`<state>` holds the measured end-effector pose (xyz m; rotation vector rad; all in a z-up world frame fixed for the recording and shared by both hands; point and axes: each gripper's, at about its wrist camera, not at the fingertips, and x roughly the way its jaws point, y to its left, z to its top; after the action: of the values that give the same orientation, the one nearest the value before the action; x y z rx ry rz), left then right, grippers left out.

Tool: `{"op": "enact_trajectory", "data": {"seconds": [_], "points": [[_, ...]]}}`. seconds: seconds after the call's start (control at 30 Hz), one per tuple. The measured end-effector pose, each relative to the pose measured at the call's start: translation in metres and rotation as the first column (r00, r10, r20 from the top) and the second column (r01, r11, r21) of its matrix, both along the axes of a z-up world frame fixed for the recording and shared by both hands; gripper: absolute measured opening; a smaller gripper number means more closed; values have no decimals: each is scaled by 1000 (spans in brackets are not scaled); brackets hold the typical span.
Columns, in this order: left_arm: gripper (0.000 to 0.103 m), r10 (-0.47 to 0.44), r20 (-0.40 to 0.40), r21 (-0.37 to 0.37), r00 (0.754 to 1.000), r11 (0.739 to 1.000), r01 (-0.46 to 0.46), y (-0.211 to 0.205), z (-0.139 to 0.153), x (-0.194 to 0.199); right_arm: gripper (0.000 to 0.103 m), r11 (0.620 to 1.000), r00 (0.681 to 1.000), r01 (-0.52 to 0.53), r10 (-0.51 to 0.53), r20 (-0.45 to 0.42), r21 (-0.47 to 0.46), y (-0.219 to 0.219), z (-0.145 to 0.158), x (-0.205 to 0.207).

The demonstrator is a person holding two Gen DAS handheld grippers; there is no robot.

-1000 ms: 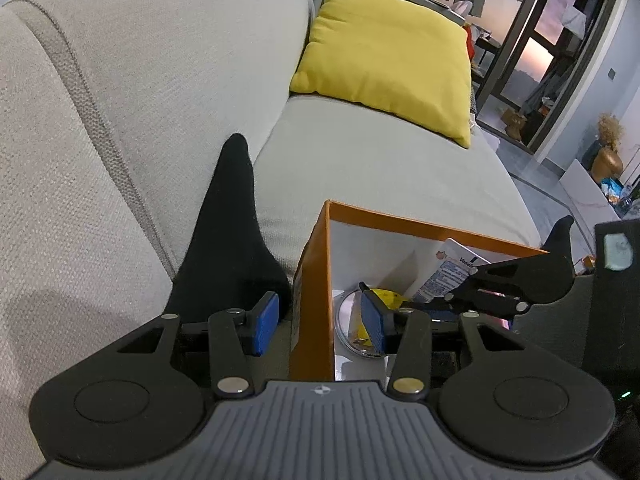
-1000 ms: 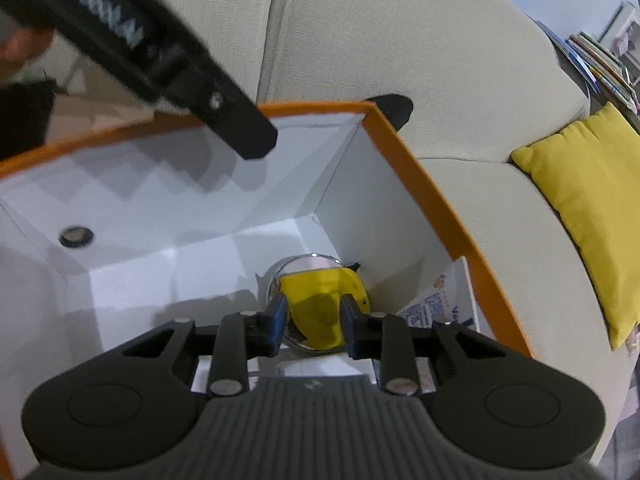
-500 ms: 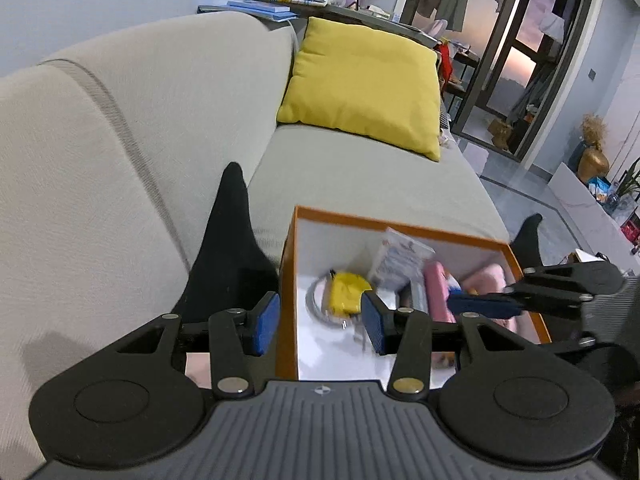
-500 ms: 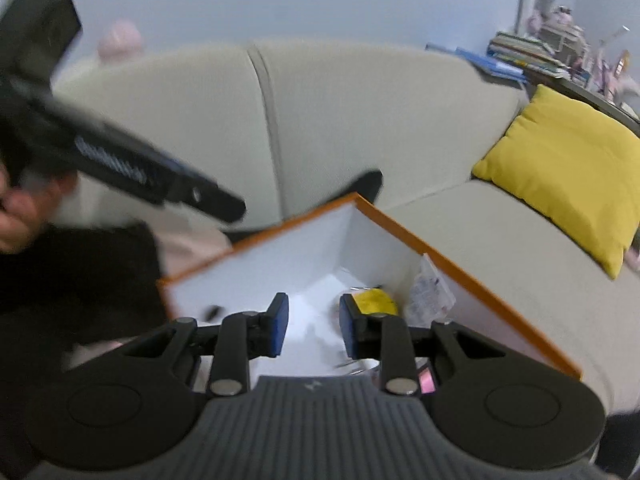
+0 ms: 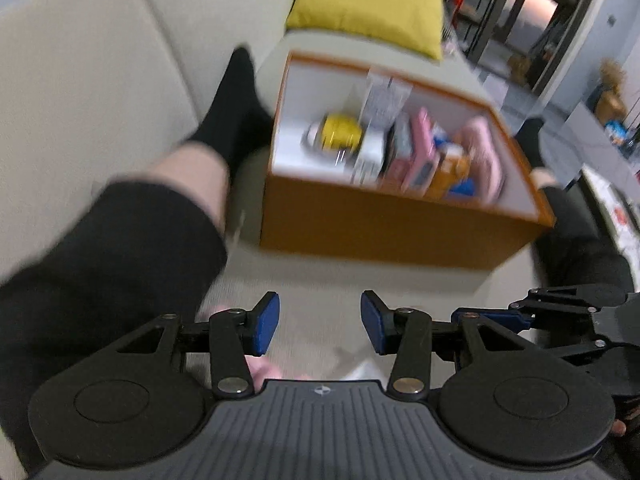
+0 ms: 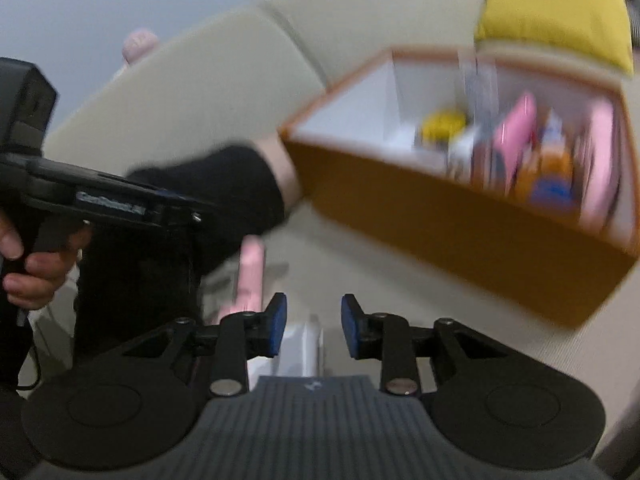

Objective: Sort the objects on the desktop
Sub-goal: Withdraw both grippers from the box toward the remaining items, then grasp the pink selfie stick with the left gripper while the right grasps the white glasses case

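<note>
An orange box [image 5: 380,236] with white inner walls sits on the beige sofa seat, and the view of it is blurred. Inside lie a yellow item [image 5: 340,134], a pink case [image 5: 424,140], a paper packet [image 5: 386,94] and several other small things. My left gripper [image 5: 320,326] hovers open over the seat in front of the box, holding nothing. My right gripper [image 6: 313,330] is also back from the box [image 6: 460,236]; its jaws are opening with nothing between them. A white object [image 6: 306,346] and a pink object [image 6: 250,276] lie on the seat just beyond its fingertips.
The person's leg in a black sock [image 5: 232,108] lies left of the box, with a second socked foot [image 5: 532,140] to its right. A yellow cushion [image 5: 368,4] leans at the far end of the sofa. A hand [image 6: 32,268] holds the left gripper's handle.
Both grippers have pulled back out of the box and now sit over the seat in front of it. The right gripper left the yellow item in the box, and its jaws stand wider.
</note>
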<state>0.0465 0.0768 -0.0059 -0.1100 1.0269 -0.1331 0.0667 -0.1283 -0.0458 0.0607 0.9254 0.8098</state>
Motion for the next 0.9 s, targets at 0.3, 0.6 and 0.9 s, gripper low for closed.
{"op": "enact_trajectory", "data": {"seconds": [0.3,0.6,0.9], "points": [[53,-68,-89,182,994,980,83,-26,-42,-23,46,998,967,-66,64,-246,-1,18,-54,0],[53,-110,-150,281,983,948,149,-36,-66,-24,50,997,940,-75,63,-336,-23,34,-84,10],[50,-107,-153,252,982,957,144,-32,-75,-21,52,994,945,-106,93,-313,-23,43,-89,8]]}}
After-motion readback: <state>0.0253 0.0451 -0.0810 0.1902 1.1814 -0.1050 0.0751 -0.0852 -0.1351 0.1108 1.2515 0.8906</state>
